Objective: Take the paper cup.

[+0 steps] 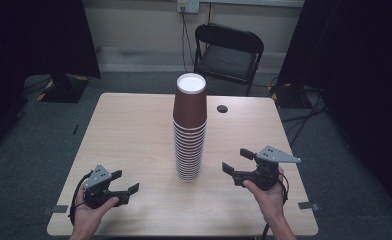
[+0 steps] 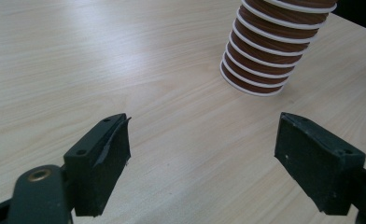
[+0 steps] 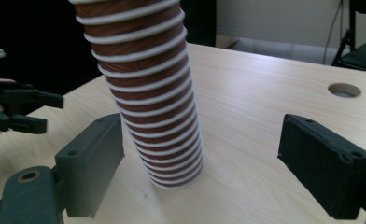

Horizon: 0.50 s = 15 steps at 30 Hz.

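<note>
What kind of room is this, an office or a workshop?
Probably a test room or lab: one plain table with stacked cups, dark curtains at both sides, a folding chair and loose cables on grey carpet.

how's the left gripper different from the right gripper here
The left gripper sits at the table's near-left corner, farther from the cup stack; the right gripper is on the stack's other side, a bit farther up the table. In the right gripper view the stack stands between its jaws' line of sight; in the left gripper view it is off to the upper right. Both are open, empty and hand-held.
</note>
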Available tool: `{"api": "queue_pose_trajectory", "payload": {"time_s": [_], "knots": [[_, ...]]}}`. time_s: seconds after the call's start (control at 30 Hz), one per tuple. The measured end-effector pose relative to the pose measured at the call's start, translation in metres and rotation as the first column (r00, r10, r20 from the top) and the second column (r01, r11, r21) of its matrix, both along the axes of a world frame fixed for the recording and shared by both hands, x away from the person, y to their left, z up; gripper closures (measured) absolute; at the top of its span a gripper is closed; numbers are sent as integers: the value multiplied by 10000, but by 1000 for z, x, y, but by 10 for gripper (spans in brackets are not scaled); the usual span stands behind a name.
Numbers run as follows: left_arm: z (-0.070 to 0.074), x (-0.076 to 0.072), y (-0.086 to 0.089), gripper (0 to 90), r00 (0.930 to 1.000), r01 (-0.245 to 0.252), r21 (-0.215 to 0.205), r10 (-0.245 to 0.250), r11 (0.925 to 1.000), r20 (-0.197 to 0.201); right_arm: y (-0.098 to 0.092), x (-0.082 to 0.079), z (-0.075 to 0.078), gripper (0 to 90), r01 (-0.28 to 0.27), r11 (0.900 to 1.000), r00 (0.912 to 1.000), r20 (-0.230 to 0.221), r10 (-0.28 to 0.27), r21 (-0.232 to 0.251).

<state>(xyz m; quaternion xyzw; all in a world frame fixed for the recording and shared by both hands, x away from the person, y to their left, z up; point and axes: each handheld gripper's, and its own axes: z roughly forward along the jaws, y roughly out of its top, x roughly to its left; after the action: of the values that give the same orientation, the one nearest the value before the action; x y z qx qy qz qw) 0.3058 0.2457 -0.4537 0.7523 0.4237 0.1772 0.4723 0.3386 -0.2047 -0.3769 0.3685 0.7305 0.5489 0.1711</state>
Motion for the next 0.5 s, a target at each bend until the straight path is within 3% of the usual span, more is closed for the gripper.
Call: {"api": "queue_pose_trajectory", "payload": {"time_s": [0.2,0.5], "knots": [[0,0,0,179,10000,3,10,-3,10000,-39,8,2,16,138,-408,9990,9988,263,403,193],[-1,0,-2,179,9999,84,90,-84,9999,-71,25,9,54,148,-813,9944,9907,1143,732,681]]}}
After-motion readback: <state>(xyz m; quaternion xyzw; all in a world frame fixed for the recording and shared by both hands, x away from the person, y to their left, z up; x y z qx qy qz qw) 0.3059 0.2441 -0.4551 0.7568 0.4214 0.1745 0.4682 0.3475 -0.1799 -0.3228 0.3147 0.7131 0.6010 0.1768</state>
